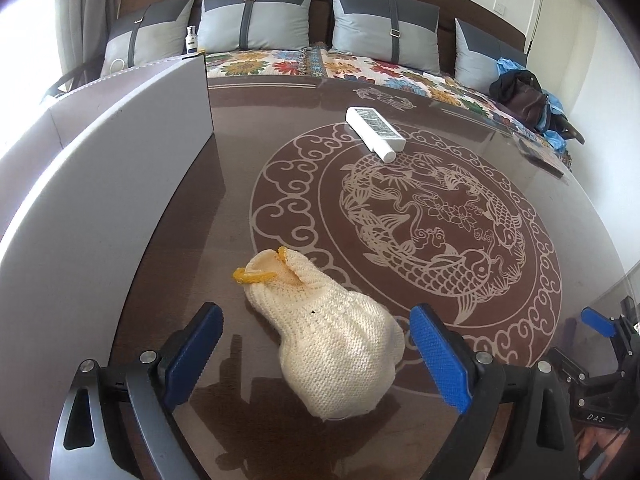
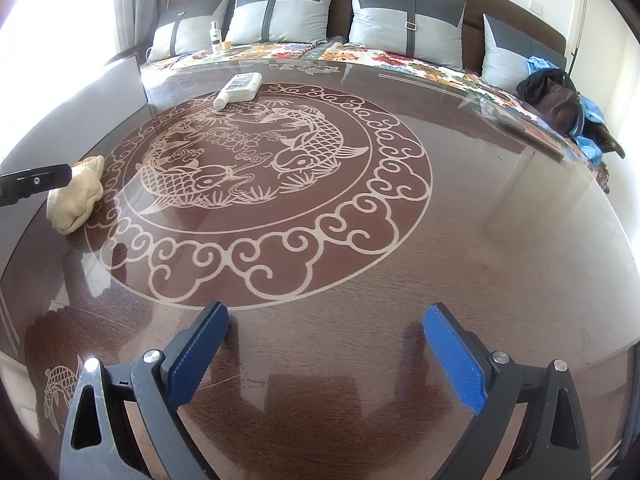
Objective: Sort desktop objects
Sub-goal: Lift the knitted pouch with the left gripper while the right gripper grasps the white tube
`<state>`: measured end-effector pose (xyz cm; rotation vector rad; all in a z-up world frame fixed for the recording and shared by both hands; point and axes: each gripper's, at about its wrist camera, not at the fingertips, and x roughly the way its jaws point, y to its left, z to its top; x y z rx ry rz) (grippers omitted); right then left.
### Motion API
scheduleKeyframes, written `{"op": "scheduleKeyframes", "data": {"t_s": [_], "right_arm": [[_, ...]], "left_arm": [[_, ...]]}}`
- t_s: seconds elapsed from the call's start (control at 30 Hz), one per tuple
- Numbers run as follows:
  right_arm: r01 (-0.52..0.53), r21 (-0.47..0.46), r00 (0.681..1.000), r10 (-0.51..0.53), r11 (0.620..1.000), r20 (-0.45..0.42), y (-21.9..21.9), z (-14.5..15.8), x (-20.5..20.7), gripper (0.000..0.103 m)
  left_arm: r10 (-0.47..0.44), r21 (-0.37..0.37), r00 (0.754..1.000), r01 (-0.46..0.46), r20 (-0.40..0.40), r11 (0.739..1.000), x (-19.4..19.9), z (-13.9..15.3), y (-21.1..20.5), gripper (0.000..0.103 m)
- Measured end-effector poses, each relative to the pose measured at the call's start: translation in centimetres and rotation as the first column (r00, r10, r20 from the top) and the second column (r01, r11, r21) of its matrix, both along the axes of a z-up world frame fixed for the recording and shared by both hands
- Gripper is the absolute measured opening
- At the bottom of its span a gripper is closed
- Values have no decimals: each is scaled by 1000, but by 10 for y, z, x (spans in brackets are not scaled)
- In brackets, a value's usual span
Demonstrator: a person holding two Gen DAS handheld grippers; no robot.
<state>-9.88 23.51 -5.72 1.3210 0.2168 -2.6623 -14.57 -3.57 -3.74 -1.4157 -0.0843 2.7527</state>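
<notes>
Both tongs gape apart; cream knit pouch [image 1: 332,344] between left ones, grey board [image 1: 100,184] beside.

You can read "DAS" on the right hand-held gripper [image 1: 600,356], right of your left one.

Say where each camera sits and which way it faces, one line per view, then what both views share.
Left wrist: on the left gripper, looking down and forward over its open blue pads at the knitted cream pouch lying between them; the right gripper shows at the right edge.
Right wrist: on the right gripper, open over bare table, nothing between its pads; the left gripper's finger pokes in at left.
Shared: pouch, white bottle, grey box, cushioned sofa.
</notes>
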Motion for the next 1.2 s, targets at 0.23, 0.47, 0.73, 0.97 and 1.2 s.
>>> {"op": "scheduleKeyframes", "data": {"t_s": [0.23,0.47,0.73,0.97,1.2], "right_arm": [[-37,-92,999,39,995,22,5,1,-4,99],[-79,-183,992,96,980,85,-40,34,-126,100],[-104,-101,975,121,989,184,-135,26,-287,99],[-136,-49,957,144,990,254,-160,7,-317,75],[-175,-95,941,195,980,277,-152,21,-264,52]], "left_arm": [[63,6,998,-63,-5,998,-8,-13,-6,65],[-9,-7,1000,9,4,1000,10,-11,-15,54],[-36,-10,999,36,11,999,52,-11,-28,54],[-15,8,1000,15,-7,1000,63,-12,-32,54],[6,42,1000,-5,-15,999,75,-3,-38,53]]}}
